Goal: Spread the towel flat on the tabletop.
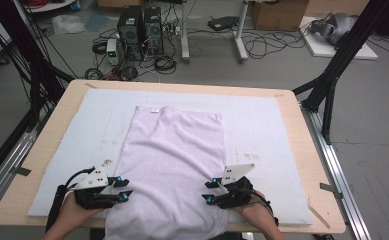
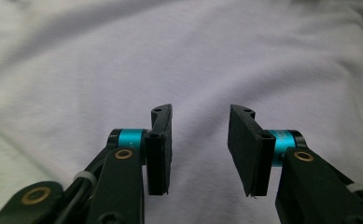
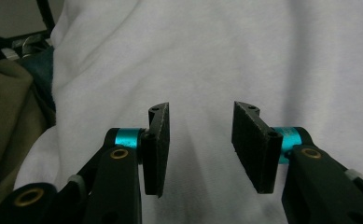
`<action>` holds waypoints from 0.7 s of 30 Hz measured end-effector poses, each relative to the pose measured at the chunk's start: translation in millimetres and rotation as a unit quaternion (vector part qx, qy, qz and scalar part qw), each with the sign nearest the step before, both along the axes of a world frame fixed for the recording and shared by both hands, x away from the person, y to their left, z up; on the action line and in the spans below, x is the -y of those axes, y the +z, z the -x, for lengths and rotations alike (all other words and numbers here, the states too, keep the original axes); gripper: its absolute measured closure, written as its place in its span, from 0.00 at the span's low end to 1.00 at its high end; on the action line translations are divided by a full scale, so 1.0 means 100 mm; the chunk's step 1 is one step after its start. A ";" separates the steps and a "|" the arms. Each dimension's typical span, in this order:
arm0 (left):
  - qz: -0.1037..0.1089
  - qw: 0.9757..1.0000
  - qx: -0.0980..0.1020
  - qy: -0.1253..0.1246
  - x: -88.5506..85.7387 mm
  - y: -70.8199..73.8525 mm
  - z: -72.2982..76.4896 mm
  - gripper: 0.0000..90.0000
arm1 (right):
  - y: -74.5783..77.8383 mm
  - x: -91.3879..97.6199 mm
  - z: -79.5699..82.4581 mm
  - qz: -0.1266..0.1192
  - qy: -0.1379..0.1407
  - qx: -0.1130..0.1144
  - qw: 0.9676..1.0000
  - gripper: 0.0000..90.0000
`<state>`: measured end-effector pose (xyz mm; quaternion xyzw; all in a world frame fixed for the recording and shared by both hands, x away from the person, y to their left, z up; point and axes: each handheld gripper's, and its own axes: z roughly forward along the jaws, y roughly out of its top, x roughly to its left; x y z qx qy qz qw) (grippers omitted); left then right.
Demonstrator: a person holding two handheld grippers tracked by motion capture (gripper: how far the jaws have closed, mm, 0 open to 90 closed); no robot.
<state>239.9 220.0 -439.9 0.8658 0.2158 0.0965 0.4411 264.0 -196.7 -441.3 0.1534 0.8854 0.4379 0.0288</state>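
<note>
high view: pale lilac shirt (image 1: 169, 165) spread flat down the middle of the grey mat (image 1: 262, 125), near end draped over the table edge, left gripper (image 1: 125, 189) and right gripper (image 1: 208, 192) at its side edges pointing inward, both sets of jaws apart with nothing pinched, just cloth underneath.

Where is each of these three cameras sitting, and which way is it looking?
High view: above the person's side of the table, looking forward and down at the pale shirt; both hands and claws enter from the bottom.
Left gripper view: rides the left claw, looking along its parted jaws onto the shirt.
Right gripper view: rides the right claw, jaws also parted, above the shirt.
Shared: all views show the same shirt; the high view also shows the left claw and right claw.
</note>
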 end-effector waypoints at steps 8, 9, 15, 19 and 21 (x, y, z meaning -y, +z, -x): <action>-0.026 1.000 0.004 -0.012 0.06 -0.08 0.04 0.93 | -0.08 -0.07 0.00 0.024 0.004 -0.005 1.000 0.93; -0.024 1.000 0.001 -0.009 0.07 -0.08 0.05 0.95 | -0.08 -0.08 -0.01 0.022 0.007 -0.011 1.000 0.95; -0.023 1.000 -0.007 -0.014 0.04 -0.07 0.06 0.98 | -0.06 -0.11 0.04 0.032 0.013 -0.003 0.999 0.97; -0.028 0.999 -0.005 -0.015 -0.01 -0.06 0.10 0.98 | -0.05 -0.12 0.07 0.031 0.024 0.000 0.999 0.97; -0.027 1.000 -0.005 -0.012 -0.02 -0.05 0.12 0.98 | -0.04 -0.12 0.10 0.028 0.024 -0.004 0.999 0.97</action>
